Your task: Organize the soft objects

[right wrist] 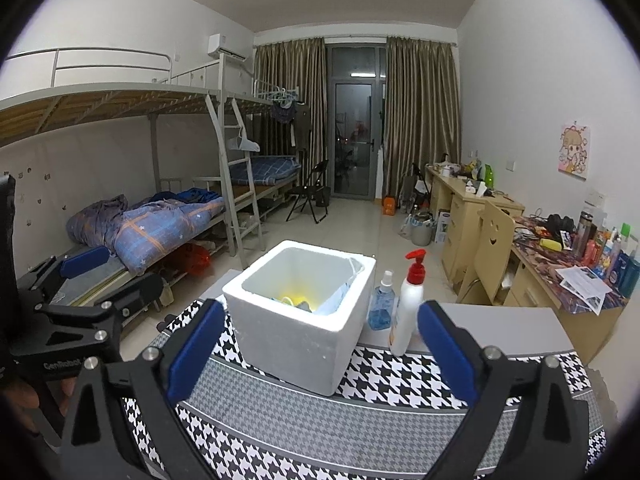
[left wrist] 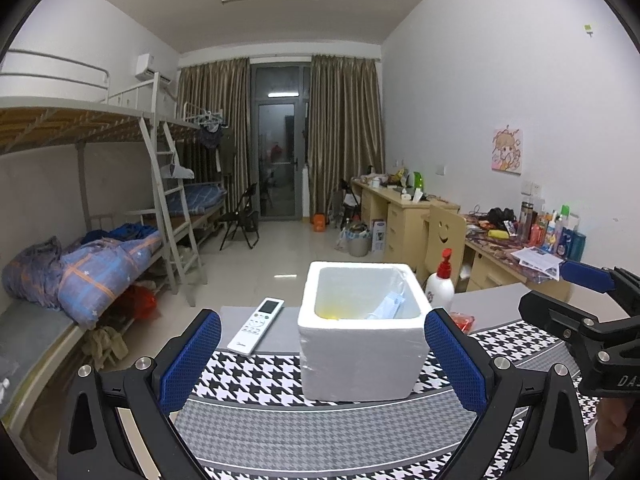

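The white foam box (left wrist: 362, 334) sits mid-frame on the houndstooth cloth (left wrist: 320, 412), soft items inside. Both the left gripper (left wrist: 323, 362) and right gripper (right wrist: 320, 354) gape wide, holding nothing, short of its near wall. A pump bottle (right wrist: 408, 308) crowds its right edge.

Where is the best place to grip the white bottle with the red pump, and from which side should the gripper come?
Grip the white bottle around its plain body, below the red pump. It stands upright and its neck is narrow. The right gripper should probably come from the front-right, because the blue spray bottle and foam box crowd its left.
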Demonstrator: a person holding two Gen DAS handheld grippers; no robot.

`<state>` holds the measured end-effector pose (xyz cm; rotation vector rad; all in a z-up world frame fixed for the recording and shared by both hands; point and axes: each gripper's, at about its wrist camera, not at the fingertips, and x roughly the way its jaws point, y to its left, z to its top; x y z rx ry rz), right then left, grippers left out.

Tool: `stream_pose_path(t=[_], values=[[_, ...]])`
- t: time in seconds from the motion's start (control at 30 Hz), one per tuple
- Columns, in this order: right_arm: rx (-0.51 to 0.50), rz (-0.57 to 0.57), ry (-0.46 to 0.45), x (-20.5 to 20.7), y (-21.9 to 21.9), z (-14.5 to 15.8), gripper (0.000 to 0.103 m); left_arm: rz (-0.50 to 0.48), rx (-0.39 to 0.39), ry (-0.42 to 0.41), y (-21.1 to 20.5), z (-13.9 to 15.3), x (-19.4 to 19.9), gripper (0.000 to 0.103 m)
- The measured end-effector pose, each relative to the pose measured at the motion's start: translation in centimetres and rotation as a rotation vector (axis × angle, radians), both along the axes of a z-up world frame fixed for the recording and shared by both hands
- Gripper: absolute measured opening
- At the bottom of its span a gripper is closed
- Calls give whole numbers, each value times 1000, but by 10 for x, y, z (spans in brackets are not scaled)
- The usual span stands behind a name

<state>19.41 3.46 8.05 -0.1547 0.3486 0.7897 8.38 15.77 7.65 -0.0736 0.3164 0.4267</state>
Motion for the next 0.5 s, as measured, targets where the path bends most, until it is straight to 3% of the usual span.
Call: stream_pose_path(t=[0.5], values=[[84,-23,-58,-39,-47,-20,100,-46,9,-67,-39,-17,-31,102]])
